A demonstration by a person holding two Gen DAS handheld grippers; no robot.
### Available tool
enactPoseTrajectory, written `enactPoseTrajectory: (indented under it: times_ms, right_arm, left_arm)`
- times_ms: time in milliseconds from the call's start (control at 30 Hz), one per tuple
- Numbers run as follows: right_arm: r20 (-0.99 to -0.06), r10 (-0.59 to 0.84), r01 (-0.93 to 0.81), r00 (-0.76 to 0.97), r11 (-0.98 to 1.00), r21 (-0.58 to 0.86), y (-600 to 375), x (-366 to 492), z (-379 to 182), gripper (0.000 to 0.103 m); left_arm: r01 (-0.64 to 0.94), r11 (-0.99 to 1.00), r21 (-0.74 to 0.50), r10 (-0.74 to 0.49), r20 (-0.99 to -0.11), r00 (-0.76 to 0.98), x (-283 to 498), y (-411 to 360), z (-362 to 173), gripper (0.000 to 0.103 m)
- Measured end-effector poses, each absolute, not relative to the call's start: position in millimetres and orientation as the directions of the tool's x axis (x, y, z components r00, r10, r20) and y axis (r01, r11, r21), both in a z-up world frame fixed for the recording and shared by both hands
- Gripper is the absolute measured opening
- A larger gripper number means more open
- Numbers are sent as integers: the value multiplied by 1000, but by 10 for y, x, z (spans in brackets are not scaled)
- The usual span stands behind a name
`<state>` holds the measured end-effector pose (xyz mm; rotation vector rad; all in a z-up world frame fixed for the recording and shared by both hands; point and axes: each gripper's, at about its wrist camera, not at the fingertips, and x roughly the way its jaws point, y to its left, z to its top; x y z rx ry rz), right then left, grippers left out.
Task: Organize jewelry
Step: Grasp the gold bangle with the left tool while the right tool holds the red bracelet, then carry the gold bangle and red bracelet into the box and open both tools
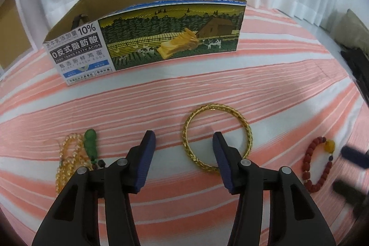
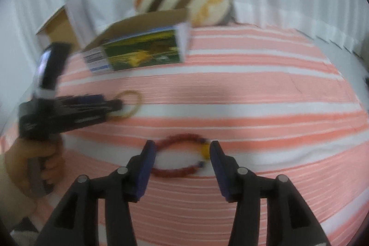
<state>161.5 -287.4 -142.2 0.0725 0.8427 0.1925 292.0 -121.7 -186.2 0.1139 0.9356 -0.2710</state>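
- The left claw point(image 1: 183, 138) stood open and empty over the striped cloth point(image 1: 161, 93); its right finger hung inside the ring of the gold bangle point(image 1: 216, 135), its left finger outside the ring, so the near-left rim lay between them, ungripped.
- The right claw point(image 2: 182, 148) was open too, its fingers straddling the red bead bracelet point(image 2: 180, 155) — the yellow bead point(image 2: 204, 151) sat just beside the right finger. Whether the pads touched the beads I could not tell; the view was blurred.
- A third piece, amber beads point(image 1: 66, 160) with a green pendant point(image 1: 90, 143), lay left of the left claw, untouched.
- The box point(image 1: 147, 38) stood open-topped at the back of the cloth, well apart from all three pieces. Its inside was hidden from both cameras, so what it already held could not be told.
- Judged from this, the step in hand was the approach to two pickups at once, one claw per bracelet, with nothing yet lifted.
- The next move called for each claw to sink until its pads bracketed one stretch of rim or bead string, then close. The bangle is stiff and thin and might skate on the cloth; the bead string is slack and would sag when raised — so a lift clear of the box wall before release seemed wise.
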Motion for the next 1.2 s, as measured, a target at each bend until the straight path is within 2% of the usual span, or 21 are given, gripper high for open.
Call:
enactPoseTrajectory:
  times_ms: [67, 133, 167, 233, 267, 300, 333, 600, 667, 700, 933, 1067, 1100, 1133, 1200]
  right_arm:
    - [-764, 220, -188, 606, 973, 132, -2701, 1679, -1512, 49]
    - [-787, 207, -197, 581, 974, 111, -2592, 1739, -1615, 49]
    - [-798, 195, -195, 570, 976, 99, -2557, 1767, -1666, 49]
    - [-803, 168, -192, 572, 979, 68, -2502, 1796, -1718, 47]
    - [-810, 150, -195, 567, 980, 45, -2471, 1810, -1723, 41]
    - [-809, 137, -192, 572, 981, 30, -2459, 1816, -1713, 33]
    - [-811, 136, -184, 569, 982, 35, -2479, 1829, -1711, 9]
    - [-761, 221, -166, 609, 975, 150, -2712, 1677, -1505, 13]
    - [-734, 231, -143, 638, 973, 181, -2833, 1610, -1415, 34]
    - [-718, 208, -115, 664, 978, 176, -2910, 1563, -1372, 35]
    - [-783, 115, -10, 611, 990, 138, -3059, 1753, -1668, 35]
    - [-782, 80, 22, 618, 993, 119, -3061, 1795, -1765, 34]
    - [-783, 75, 14, 618, 994, 105, -3037, 1810, -1769, 32]
    - [-787, 79, 1, 612, 995, 101, -3022, 1826, -1767, 17]
    - [-787, 85, 2, 612, 994, 108, -3027, 1828, -1750, 17]
  left_arm:
    - [283, 959, -20, -184, -803, 566, 2883, -1220, -1871, 31]
    - [288, 957, -23, -190, -802, 567, 2873, -1232, -1873, 21]
    - [287, 958, -21, -188, -801, 569, 2882, -1229, -1864, 12]
    - [286, 958, -32, -197, -800, 568, 2869, -1212, -1860, 6]
    - [283, 958, -40, -201, -799, 567, 2863, -1203, -1855, 3]
    - [280, 959, -47, -204, -800, 565, 2850, -1190, -1848, 3]
    - [276, 960, -52, -206, -799, 564, 2834, -1178, -1839, 3]
    - [258, 962, -87, -223, -796, 562, 2595, -982, -1742, 3]
    - [246, 965, -93, -220, -795, 565, 2551, -934, -1722, 3]
    - [238, 967, -96, -219, -794, 568, 2533, -913, -1711, 3]
    - [217, 973, -79, -193, -795, 575, 2480, -890, -1709, 3]
    - [224, 972, -72, -191, -796, 574, 2449, -904, -1713, 3]
    - [225, 972, -70, -190, -795, 576, 2438, -907, -1706, 3]
    - [224, 972, -70, -190, -793, 579, 2426, -905, -1693, 3]
    - [220, 973, -67, -187, -786, 590, 2382, -891, -1639, 3]
